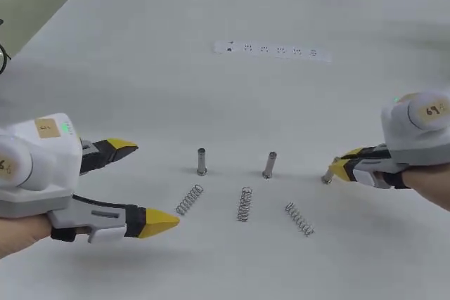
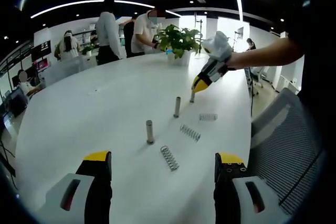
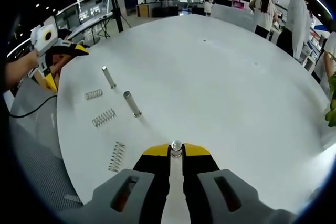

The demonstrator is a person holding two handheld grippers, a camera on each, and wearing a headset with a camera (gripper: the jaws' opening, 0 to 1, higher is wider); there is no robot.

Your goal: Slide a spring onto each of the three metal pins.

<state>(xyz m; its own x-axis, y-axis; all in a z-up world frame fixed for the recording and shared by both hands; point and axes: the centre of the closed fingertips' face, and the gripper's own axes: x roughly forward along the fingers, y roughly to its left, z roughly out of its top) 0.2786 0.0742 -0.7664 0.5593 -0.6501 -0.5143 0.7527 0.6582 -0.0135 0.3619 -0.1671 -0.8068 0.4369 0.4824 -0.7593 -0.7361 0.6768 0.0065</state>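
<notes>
Pin (image 3: 176, 145), shaft hidden, clamped between the right gripper (image 3: 177, 152) jaws.

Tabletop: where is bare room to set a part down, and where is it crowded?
Bare: the wide strip of table between the power strip and the pins, and the near edge below the springs. Crowded: the pin-and-spring cluster between the left gripper and right gripper.

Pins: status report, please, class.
Left gripper open, empty. Right gripper shut on right pin. Three springs loose, none fitted. No obstruction.
</notes>
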